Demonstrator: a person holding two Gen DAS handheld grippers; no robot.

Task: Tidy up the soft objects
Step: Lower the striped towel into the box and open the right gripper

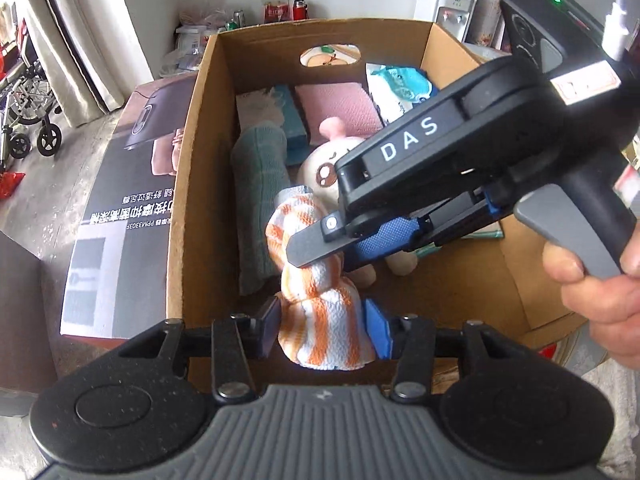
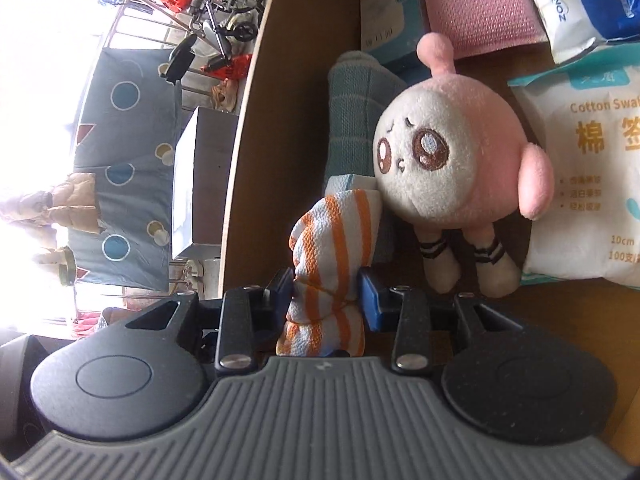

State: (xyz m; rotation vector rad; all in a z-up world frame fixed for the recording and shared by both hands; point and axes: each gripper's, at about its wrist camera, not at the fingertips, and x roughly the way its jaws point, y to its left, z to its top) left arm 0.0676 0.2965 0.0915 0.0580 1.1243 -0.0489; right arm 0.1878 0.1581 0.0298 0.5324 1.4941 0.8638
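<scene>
Left gripper (image 1: pixel 326 330) at 6 o'clock, jaws closed on orange-striped cloth (image 1: pixel 320 320), right gripper (image 1: pixel 320 252) reaching in from 3 o'clock, jaws pinching the same cloth higher up, bare hand (image 1: pixel 592 292) around its trigger handle at 4 o'clock

Box's pretty crowded at the far end: teal towel roll (image 1: pixel 262 200) runs along the left cardboard wall (image 1: pixel 192 184), plush doll (image 2: pixel 452 160) sits mid-floor right beside it, pink cloth (image 1: pixel 340 106) and wipes pack (image 1: pixel 400 88) against the back. Bare cardboard floor (image 1: pixel 452 292) at the near right is the only open spot
</scene>
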